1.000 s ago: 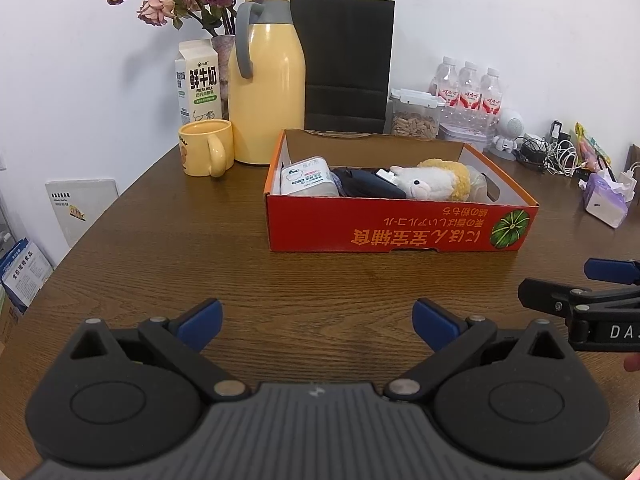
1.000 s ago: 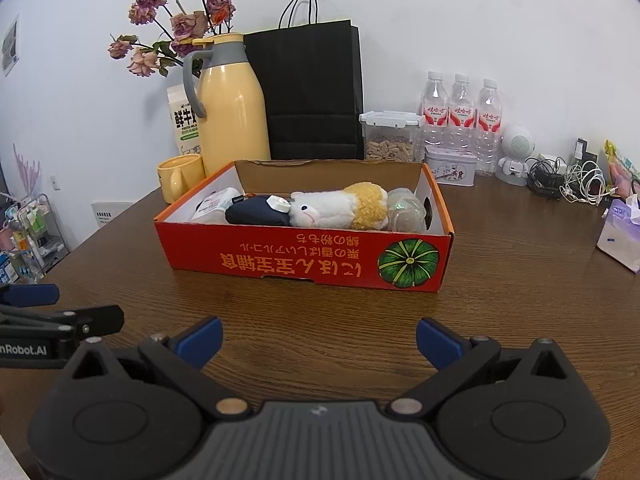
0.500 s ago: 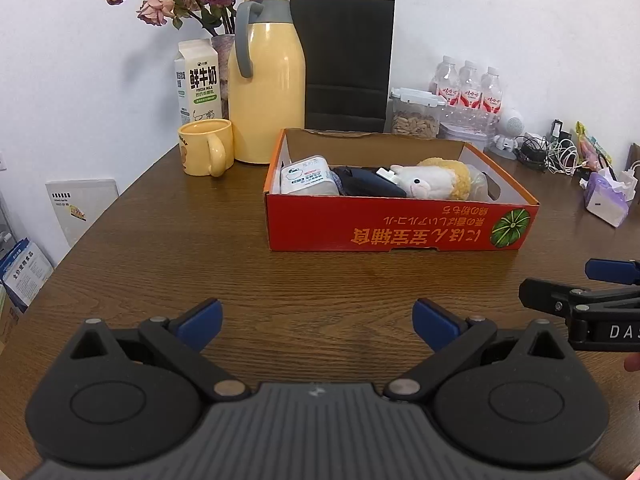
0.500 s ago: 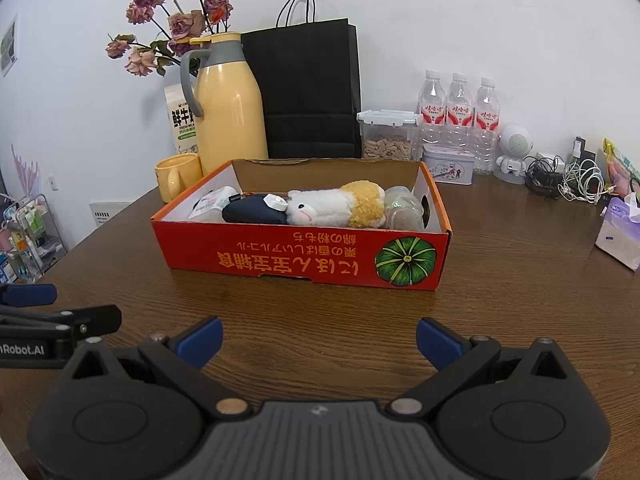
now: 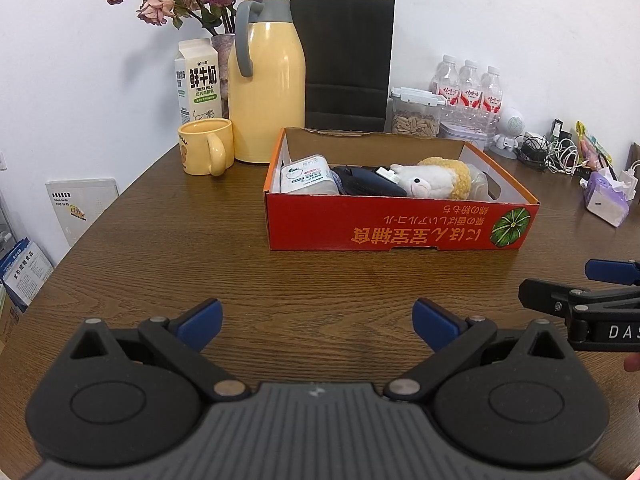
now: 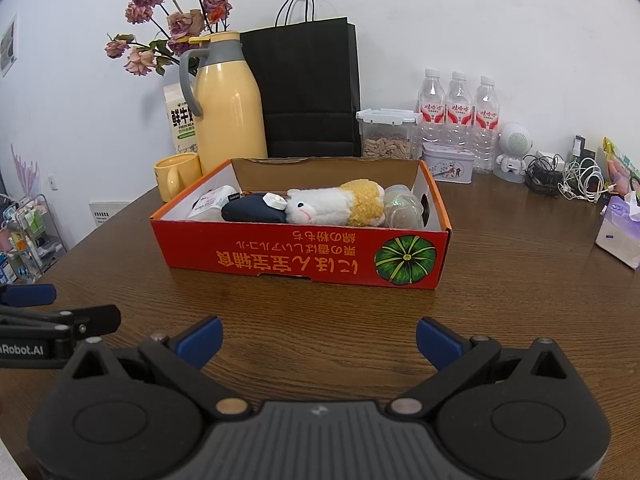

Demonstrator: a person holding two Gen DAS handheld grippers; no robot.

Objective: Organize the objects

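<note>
Dark wood table (image 5: 168, 264) against a white wall, its back edge crowded: a yellow flask (image 5: 267, 80), a milk carton (image 5: 199, 80), a mug (image 5: 205, 145), a black bag (image 5: 347, 60), a nut tub (image 6: 387, 139), water bottles (image 6: 459, 104) and a tangle of cables (image 6: 568, 176); all stand well apart from the work area. At centre sits the red box (image 5: 396, 227), open-topped, pumpkin print on its front wall; inside, in a row from left to right, lie a white pack (image 5: 306, 176), a navy pouch (image 6: 252, 209), a plush sheep (image 6: 336, 202) and a clear wrapped item (image 6: 402, 210), all below or near the rim, the sheep resting against the pouch. The left gripper (image 5: 316, 316) hovers low over bare wood in front of the box, jaws wide apart and holding nothing; the right gripper (image 6: 318, 334) hovers likewise beside it, jaws spread, empty; each shows at the edge of the other's view. Judging by the layout, the sorting looks close to done or done: four items are packed in the box and no loose item lies on the wood between grippers and box; whether the things along the wall belong to the job cannot be told from these views; if they do not, little remains beyond perhaps a tidying nudge to the row.
</note>
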